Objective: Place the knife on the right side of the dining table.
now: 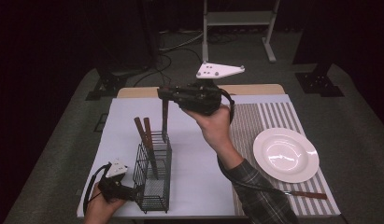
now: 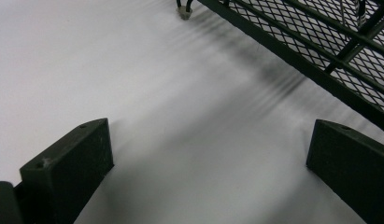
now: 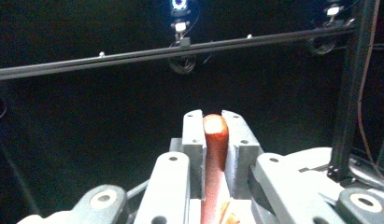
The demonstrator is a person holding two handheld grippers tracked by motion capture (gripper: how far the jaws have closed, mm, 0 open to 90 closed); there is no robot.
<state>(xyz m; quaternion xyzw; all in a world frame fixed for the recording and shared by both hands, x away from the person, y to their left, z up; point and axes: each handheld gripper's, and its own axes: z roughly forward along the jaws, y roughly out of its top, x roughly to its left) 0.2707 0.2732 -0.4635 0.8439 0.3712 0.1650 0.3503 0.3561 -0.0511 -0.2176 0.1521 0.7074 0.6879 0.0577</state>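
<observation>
- While you lift one utensil [image 1: 165,116] out of the wire caddy [image 1: 153,179], as I read it, the high view has your right gripper [image 1: 165,93] clamped on the top of its wooden handle, so the piece hangs straight down below the jaws. Its lower end is still level with the caddy's rim, at the far compartment. Holding it vertical looks sensible: it should clear the wire without catching.
- Two more wooden handles [image 1: 144,133] lean out of the caddy, just to the left of and below that gripper. A white plate [image 1: 286,154] sits well off to its right on the striped mat [image 1: 273,116], with a knife [image 1: 305,193] on the near side of it, probably where the cutlery is headed.
- Your left gripper [image 1: 133,191] rests low against the caddy's near left wall, likely to steady it.
- From the left gripper view, those jaws stand wide apart with bare white tabletop [image 2: 133,70] between them; the caddy's mesh [image 2: 348,60] lies ahead and to their right, not pinched.
- Through the right gripper view, the jaws are pressed together on the handle [image 3: 215,140]: reddish-brown wood, smooth, with a rounded, paler end poking just past the pads.
</observation>
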